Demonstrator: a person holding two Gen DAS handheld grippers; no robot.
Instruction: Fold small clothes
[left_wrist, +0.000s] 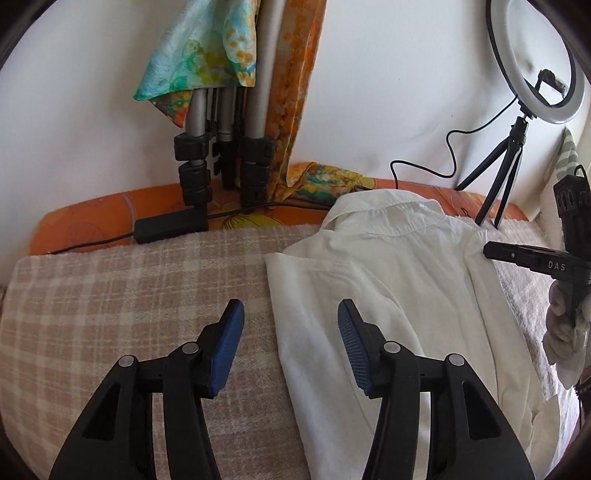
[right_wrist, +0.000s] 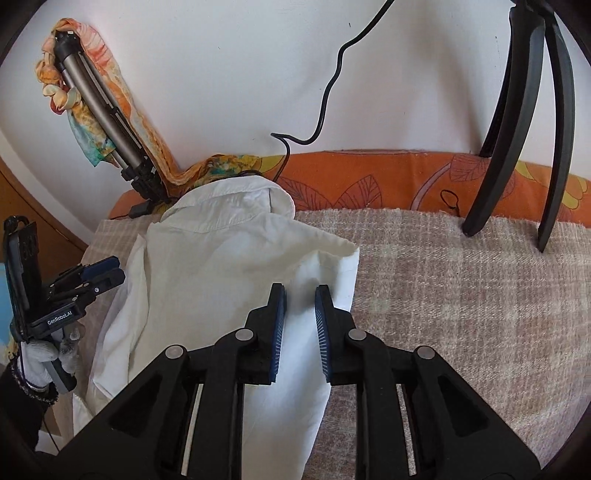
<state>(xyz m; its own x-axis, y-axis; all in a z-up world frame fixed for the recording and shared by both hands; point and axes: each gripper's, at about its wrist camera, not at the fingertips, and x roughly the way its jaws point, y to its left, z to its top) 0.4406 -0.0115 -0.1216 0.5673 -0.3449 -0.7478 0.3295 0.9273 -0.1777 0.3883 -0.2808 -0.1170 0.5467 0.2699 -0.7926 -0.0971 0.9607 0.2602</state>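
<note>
Lying collar-far on the checked blanket (left_wrist: 122, 280), the white shirt (left_wrist: 388, 280) already has its sides turned in to a long narrow strip, so the step in hand looks like the pause between the side folds and the lengthwise fold. The left gripper (left_wrist: 291, 314) hovers over the shirt's left edge, jaws apart and empty, one pad above the blanket and the other above the cloth. The right gripper (right_wrist: 300, 295) sits over the folded right flap, jaws parted a little with nothing pinched between them. Both point steeply down toward the near half of the shirt, each held in a gloved hand (right_wrist: 44, 354). The next move likely calls for pinching the near hem at both edges and carrying it toward the collar. Beyond the blanket run an orange patterned cushion (right_wrist: 369, 173), a draped tripod (left_wrist: 221, 110) and a ring light (left_wrist: 535, 59) against the white wall.
</note>
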